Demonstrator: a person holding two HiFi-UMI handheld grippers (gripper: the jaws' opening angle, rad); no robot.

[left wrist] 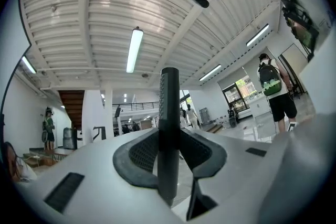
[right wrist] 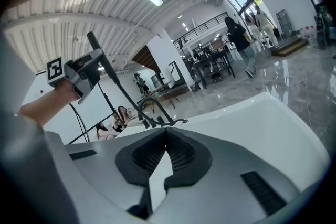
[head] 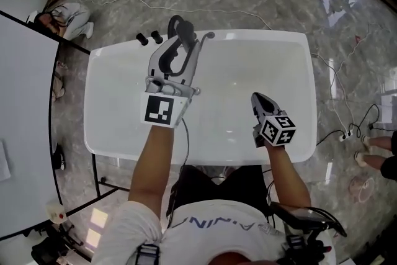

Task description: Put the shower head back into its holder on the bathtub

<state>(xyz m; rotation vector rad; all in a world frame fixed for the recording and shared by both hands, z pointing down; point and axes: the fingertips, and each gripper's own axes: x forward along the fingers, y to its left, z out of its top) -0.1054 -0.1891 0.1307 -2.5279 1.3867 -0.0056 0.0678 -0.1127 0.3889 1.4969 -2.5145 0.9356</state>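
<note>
- Left claw point(left wrist: 169, 139) is clenched on the shower head point(left wrist: 169, 92). In its own view the dark, slim wand stands upright, pinched right between the two pads.
- In the head view that claw sits left of centre, raised over the white bathtub point(head: 273, 40), just below the black faucet point(right wrist: 149, 107) at the tub's top edge.
- So the shower head is up in the air in the claw, not parked in its holder.
- Right claw point(right wrist: 165, 134) is clenched with nothing in it, tips touching. It's lower right in the head view, over the tub's near rim.
- Two black knobs point(head: 142, 40) sit on the rim, upper left of the tub.
</note>
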